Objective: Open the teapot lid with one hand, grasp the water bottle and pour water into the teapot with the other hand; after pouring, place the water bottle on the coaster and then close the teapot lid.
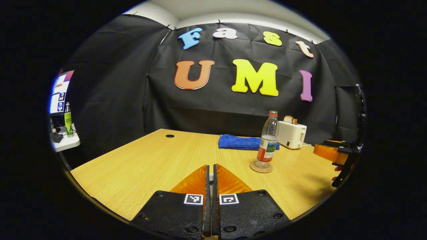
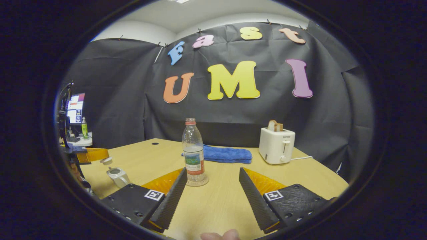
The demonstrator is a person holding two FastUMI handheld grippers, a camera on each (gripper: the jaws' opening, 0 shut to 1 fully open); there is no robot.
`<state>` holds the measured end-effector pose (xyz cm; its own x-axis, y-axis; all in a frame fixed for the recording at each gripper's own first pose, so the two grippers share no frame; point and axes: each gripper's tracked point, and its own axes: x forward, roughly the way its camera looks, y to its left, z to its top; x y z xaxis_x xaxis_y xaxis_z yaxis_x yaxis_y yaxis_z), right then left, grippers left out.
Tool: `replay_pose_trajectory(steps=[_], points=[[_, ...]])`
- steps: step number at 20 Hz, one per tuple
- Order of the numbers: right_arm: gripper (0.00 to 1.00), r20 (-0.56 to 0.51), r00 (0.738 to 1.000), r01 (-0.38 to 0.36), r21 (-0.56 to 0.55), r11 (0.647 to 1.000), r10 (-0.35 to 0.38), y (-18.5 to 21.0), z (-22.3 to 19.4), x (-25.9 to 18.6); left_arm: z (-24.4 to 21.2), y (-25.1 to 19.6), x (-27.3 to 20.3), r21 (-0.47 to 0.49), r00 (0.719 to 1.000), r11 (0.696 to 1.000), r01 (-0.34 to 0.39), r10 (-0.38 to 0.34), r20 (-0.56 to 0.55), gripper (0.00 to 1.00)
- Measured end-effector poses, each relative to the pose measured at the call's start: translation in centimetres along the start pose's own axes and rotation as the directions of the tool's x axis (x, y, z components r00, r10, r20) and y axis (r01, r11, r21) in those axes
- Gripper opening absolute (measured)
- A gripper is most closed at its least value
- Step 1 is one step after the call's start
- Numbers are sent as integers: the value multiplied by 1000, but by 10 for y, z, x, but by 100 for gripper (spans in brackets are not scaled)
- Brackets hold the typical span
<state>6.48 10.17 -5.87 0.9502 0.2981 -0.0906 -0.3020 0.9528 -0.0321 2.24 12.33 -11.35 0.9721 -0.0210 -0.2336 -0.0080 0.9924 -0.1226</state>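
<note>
Here, a clear ribbed plastic water bottle with a red cap and a red-and-green label (image 2: 193,153) stands upright on a round woven coaster (image 1: 261,167), well in from the edges of the pale wood-grain table (image 1: 150,160). In the right gripper view a small white ceramic teapot (image 2: 118,176) sits near the table's left edge with its mouth open — its small round white lid (image 2: 106,161) hangs just above and behind it, in the tips of the left gripper (image 2: 100,158). Whether that lid is truly pinched cannot be told from there; in the left gripper view the left gripper's own fingers lie pressed nearly together, a small pale thing in the slit between them.

Behind the bottle lies a folded blue terry towel (image 2: 227,155), soft and nubbly, and towards the far right corner stands a boxy white toaster (image 2: 276,146) with toast poking out. A dark round cable hole (image 1: 169,136) marks the far left part of the tabletop.

The right gripper (image 2: 211,186) is spread wide, its ridged fingers (image 2: 173,196) flanking bare table just short of the bottle and touching nothing.
</note>
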Motion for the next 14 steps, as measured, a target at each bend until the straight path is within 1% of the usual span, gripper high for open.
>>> replay_pose_trajectory(steps=[3, 8, 14], points=[[93, -13, 1000, 28, 6, 1000, -28, -12, -8, -6, -4, -10, 2, 15, 1000, 1000, 14, -14, -4, 4], [93, -14, 997, 81, 25, 996, -80, -32, -11, -15, -16, -13, 9, 28, 1000, 1000, 9, -8, -24, 4], [94, 1, 996, 87, 6, 996, -87, -32, -8, -19, -30, -13, 11, 27, 998, 1000, 0, 1, -64, 4]])
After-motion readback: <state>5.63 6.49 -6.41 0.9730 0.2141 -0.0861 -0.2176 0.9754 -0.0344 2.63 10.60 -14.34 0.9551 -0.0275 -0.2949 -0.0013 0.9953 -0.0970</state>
